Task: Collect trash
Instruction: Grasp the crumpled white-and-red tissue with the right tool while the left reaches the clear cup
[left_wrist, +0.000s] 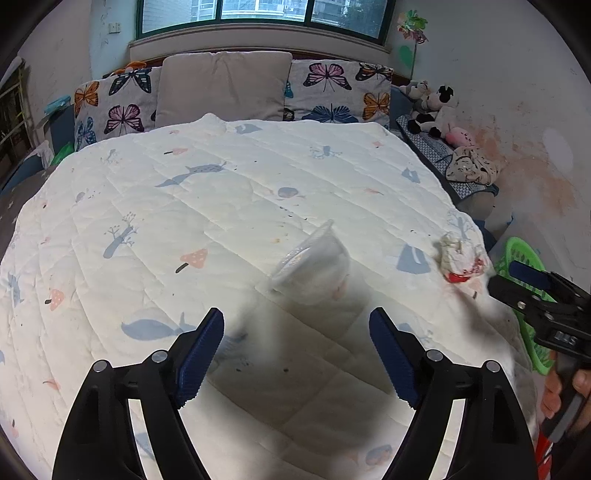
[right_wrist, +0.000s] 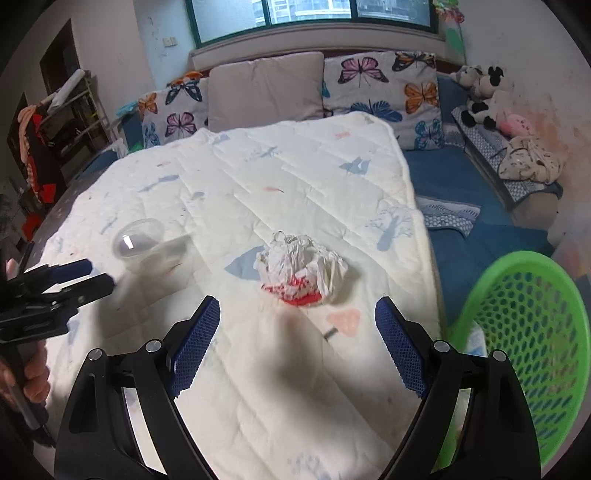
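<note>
On my left, my left gripper (left_wrist: 296, 354) tilts down over the white quilt (left_wrist: 207, 206), its two blue-padded jaws spread wide with nothing between them; in the right wrist view my left hand (right_wrist: 31, 373) shows wrapped around its handle at the frame's edge. Just ahead of those jaws lies one clear plastic cup (left_wrist: 314, 262), tipped on its side on the quilt, untouched. Further right sits one crumpled white wrapper with red print (right_wrist: 301, 269), near the quilt's right edge and well apart from the cup. My right gripper (right_wrist: 297, 345) points down at it from just short of it, jaws released and empty, the wrapper lying beyond the fingertips rather than between them. At the far right, beside the bed, stands one green perforated basket (right_wrist: 532, 332). Against the headboard I count three pillows: two butterfly-print ones flanking one plain beige pillow (left_wrist: 221, 88).
</note>
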